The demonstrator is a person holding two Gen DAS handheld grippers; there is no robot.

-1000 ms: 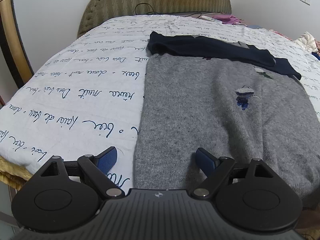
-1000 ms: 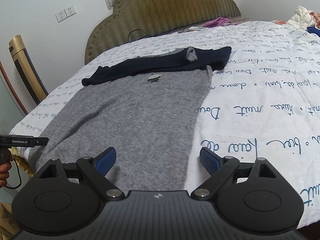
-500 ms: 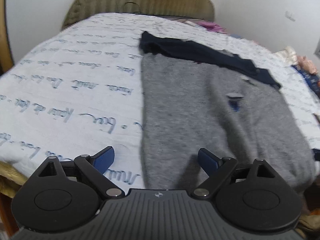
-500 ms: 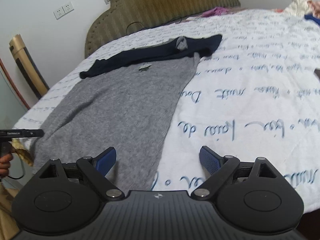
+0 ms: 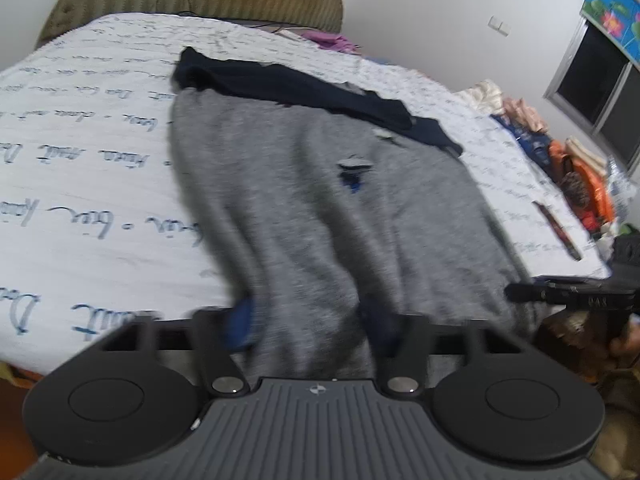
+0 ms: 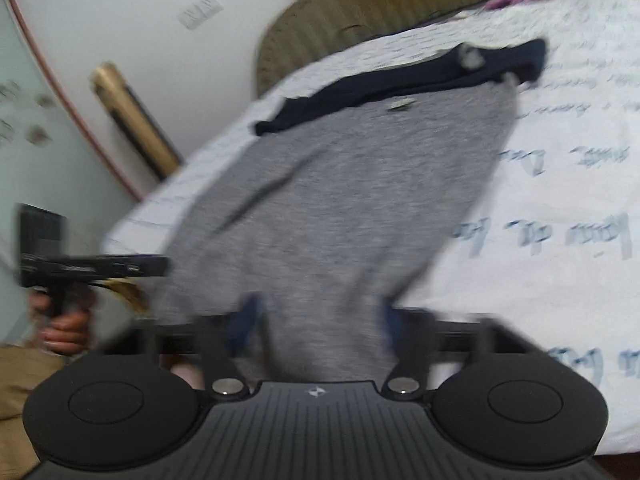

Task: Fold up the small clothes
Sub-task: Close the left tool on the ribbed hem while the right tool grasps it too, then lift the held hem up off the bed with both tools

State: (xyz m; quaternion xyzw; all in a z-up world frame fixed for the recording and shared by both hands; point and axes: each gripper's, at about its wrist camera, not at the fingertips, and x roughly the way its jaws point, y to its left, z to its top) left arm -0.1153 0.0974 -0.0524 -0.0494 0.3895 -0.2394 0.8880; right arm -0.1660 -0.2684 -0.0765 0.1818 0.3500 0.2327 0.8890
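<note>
the left wrist view alone shows a window (image 5: 592, 92) and a heap of clothes (image 5: 576, 168) at the bed's far side; the right wrist view alone shows a wall socket (image 6: 199, 13) and a hand (image 6: 66, 326) holding the other tool. one grey sweater (image 5: 320, 208) lies on the bed (image 5: 80, 184), one dark garment (image 5: 288, 88) across its far end (both views blurred). the left gripper (image 5: 310, 326) and right gripper (image 6: 320, 322) each hold the sweater's near hem bunched between narrowed fingers.
</note>
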